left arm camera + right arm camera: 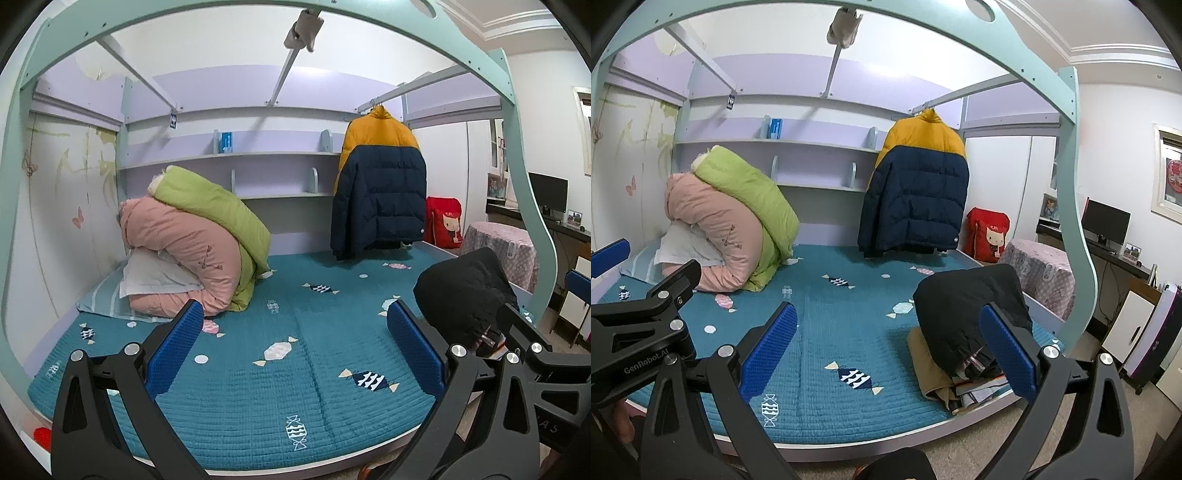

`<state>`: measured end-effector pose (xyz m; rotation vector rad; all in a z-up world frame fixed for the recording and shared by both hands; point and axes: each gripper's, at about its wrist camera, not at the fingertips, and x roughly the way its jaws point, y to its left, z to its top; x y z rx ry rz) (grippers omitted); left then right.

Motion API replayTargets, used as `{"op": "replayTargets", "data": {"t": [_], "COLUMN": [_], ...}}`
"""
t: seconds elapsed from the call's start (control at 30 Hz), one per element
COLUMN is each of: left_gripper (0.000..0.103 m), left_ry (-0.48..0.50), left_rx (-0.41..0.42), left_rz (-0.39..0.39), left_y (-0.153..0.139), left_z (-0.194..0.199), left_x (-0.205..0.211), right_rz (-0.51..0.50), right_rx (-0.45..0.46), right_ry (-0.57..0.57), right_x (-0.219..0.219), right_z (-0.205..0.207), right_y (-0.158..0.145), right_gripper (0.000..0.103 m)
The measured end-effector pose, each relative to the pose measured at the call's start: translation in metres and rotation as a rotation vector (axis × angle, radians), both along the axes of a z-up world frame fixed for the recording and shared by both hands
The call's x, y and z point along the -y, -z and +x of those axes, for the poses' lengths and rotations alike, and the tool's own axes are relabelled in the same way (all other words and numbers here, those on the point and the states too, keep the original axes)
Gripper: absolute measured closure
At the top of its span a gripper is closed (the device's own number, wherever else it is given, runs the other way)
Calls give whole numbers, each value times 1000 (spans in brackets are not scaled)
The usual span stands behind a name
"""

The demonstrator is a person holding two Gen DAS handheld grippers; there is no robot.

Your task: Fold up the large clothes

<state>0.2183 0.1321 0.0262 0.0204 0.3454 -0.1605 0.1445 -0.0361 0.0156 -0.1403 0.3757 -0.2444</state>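
Black, a bunched garment (964, 314) tops a small pile of folded clothes (945, 380) at the right near edge of the teal quilted bed (849, 332). A yellow-and-navy puffer jacket (916, 184) hangs at the far end. My right gripper (888, 354) and left gripper (295, 350) both hover wide open over the quilt, gripping nothing

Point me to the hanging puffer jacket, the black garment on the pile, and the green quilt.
hanging puffer jacket (916, 199): right wrist view, navy back panel.
black garment (964, 306): right wrist view, top of its bulge.
green quilt (210, 206): left wrist view, upper face.
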Motion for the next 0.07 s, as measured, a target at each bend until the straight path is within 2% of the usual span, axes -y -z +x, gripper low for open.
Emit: {"op": "replayTargets", "data": {"t": [0.07], "left_gripper": [4], "left_ry": [-2], "left_rx": [-18], "left_rz": [-6], "left_y": [7], "left_z": [11], "left_x": [-5], "right_rz": [-3], "right_rx": [-12], "right_ry": [-4], "right_x": [-3], "right_z": [9], "right_y": [4], "right_gripper": [7]}}
